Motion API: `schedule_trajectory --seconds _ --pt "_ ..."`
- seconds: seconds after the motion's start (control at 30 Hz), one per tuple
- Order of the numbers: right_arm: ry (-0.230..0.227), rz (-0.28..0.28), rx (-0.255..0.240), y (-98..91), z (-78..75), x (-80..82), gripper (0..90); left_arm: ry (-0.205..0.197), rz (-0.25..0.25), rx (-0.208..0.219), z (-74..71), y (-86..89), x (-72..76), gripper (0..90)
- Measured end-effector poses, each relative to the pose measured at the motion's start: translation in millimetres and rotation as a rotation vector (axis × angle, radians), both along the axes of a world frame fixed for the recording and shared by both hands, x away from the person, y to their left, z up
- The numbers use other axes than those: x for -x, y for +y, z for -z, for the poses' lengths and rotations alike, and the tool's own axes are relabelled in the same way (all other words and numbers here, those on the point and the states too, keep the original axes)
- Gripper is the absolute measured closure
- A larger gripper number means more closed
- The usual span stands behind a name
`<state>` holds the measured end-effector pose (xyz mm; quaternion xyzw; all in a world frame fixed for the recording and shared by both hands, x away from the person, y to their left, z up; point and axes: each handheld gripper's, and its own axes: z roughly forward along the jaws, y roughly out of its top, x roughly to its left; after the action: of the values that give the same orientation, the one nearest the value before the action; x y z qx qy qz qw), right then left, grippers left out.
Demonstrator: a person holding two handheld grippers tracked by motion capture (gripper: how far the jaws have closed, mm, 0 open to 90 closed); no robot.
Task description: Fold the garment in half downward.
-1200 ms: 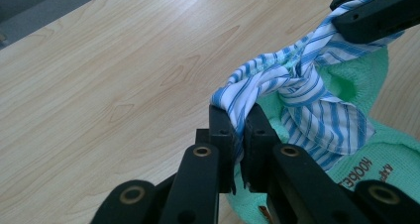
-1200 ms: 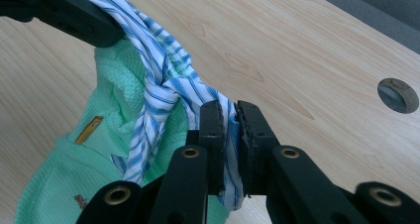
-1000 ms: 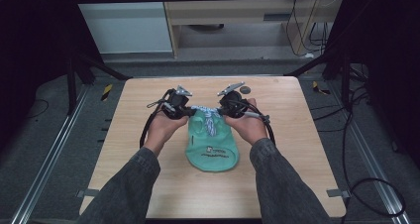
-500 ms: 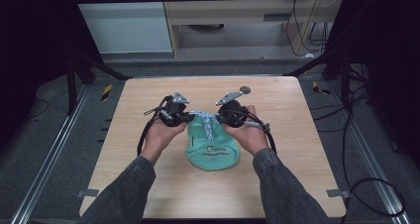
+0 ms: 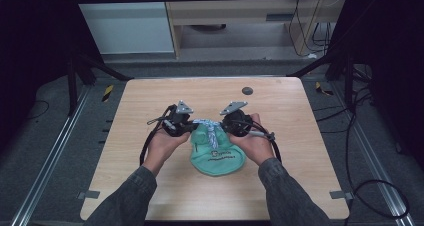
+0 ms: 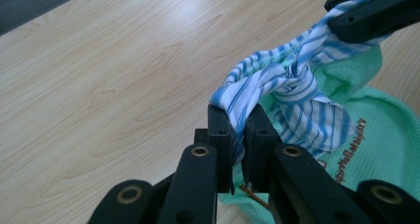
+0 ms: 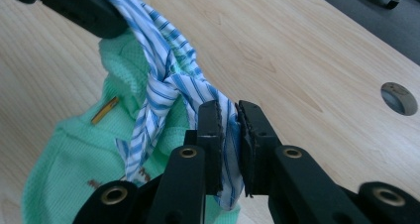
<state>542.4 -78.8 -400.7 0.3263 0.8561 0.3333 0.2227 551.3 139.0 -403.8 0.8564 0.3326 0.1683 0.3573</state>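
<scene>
Hands (image 5: 165, 145) nearer, wooden table (image 5: 150, 101), grey floor (image 5: 45, 136)

Both grippers (image 5: 196, 124) (image 5: 219, 124) clamped tight, facing each other.

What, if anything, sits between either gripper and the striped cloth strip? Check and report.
Nothing visible does. The left gripper and the right gripper each already pinch an end of the striped cloth strip, which is knotted around the neck of the green mesh bag.
</scene>
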Motion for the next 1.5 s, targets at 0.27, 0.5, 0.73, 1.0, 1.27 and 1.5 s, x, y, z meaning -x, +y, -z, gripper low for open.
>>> schedule_trajectory --seconds 0.27,0.5,0.73,1.0,1.27,1.5 --pt "-0.008 0.024 -0.008 -13.2 -4.2 -1.4 79.1 -0.002 0.014 0.009 2.7 -11.4 1.1 83.9" --pt "-0.009 0.009 -0.016 -23.2 1.4 15.2 77.3 0.007 0.034 0.015 8.7 -16.4 12.1 83.3" --pt "0.002 -0.005 -0.015 -31.4 8.6 31.7 76.5 0.024 0.05 0.054 15.6 -18.6 28.5 81.9" --pt "0.012 -0.02 -0.022 -36.4 14.5 44.6 75.5 0.035 0.077 0.05 19.0 -17.7 41.4 81.6" --pt "0.016 -0.043 -0.036 -36.3 19.8 60.7 74.7 0.047 0.095 0.042 22.8 -13.2 53.2 81.5" --pt "0.025 -0.052 -0.049 -38.1 27.5 71.3 74.6 0.055 0.103 0.036 29.1 -10.6 61.0 81.3"
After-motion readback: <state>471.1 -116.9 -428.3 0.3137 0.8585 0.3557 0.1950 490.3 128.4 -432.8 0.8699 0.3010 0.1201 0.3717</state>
